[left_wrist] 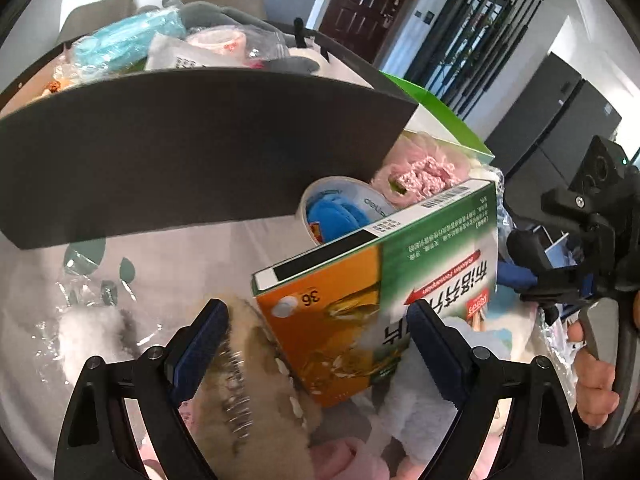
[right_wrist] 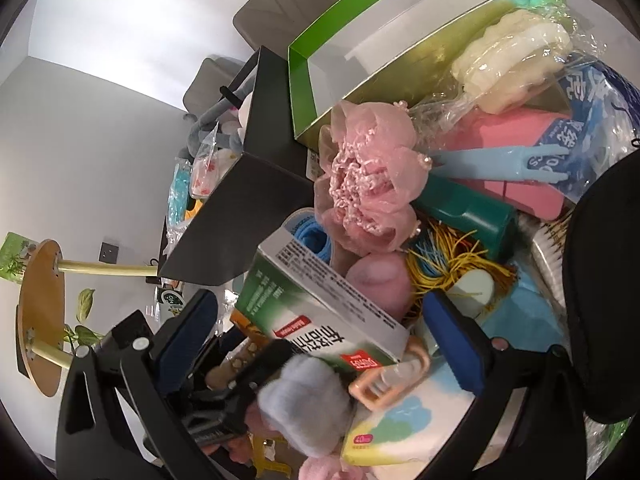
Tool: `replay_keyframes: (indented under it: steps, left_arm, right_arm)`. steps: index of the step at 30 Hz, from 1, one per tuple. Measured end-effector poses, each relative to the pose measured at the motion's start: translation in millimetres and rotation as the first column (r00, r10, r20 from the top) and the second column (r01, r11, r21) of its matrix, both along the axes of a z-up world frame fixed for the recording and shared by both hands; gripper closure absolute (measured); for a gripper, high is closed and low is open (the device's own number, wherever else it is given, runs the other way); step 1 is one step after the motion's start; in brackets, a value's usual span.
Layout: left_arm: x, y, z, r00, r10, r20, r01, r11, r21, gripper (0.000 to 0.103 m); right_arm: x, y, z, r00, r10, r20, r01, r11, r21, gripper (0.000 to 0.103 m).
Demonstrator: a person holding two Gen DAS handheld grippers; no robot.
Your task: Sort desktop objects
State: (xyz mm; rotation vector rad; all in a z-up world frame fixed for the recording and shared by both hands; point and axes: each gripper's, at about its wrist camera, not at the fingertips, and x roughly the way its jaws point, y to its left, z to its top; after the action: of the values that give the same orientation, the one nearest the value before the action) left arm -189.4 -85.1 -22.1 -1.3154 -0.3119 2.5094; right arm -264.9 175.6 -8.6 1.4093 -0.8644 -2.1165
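A green and orange medicine box (left_wrist: 376, 292) lies tilted on a heap of desktop clutter; it also shows in the right wrist view (right_wrist: 316, 316). My left gripper (left_wrist: 320, 340) is open, its blue pads either side of the box's near end, not closed on it. My right gripper (right_wrist: 328, 340) is open above the same box and a beige hair claw clip (right_wrist: 384, 384). In the left wrist view the right gripper (left_wrist: 560, 276) sits at the right edge, held by a hand.
A black box (left_wrist: 192, 148) full of items stands behind the heap. A green-walled box (right_wrist: 360, 40) stands beside it. Around are a pink fabric flower (right_wrist: 368, 184), a tape roll (left_wrist: 340, 208), a wire brush (left_wrist: 236, 384), a tissue pack (right_wrist: 416, 428) and a teal block (right_wrist: 468, 208).
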Motion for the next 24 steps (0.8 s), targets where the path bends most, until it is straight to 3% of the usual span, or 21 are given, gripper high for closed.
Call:
replay_keyframes:
  steps: [6,9,10,13,18,24]
  left_arm:
    - [3,3,-1,0.999,-0.042,0.008,0.042,0.999,0.018,0.011]
    - [3,1,0,0.998,-0.059,0.004,0.059,0.996,0.064,0.011]
    - [3,-2,0,0.998,-0.059,0.001,0.059,0.995,0.079,0.016]
    - [5,-8,5,0.998,-0.06,-0.018,0.062,0.987,0.151,0.032]
    - [8,-12,17,0.998,-0.041,-0.05,0.048,0.988,0.15,0.034]
    - [-2,8,25,0.997,-0.033,-0.072,0.043,0.989,0.141,0.034]
  right_arm:
    - [3,-7,0,1.0,0.028,0.008,-0.028,1.0,-0.004,0.0]
    - [5,-13,1,0.999,0.045,-0.006,-0.045,0.999,0.02,0.0]
    - [5,-15,1,0.999,0.051,-0.019,-0.05,0.998,0.022,0.0]
    - [7,-19,5,0.996,0.059,-0.062,-0.052,0.993,0.102,0.009]
    - [9,-18,8,0.994,0.067,-0.082,-0.054,0.986,0.156,0.024]
    - [12,-16,17,0.991,0.065,-0.116,-0.047,0.987,0.153,0.026]
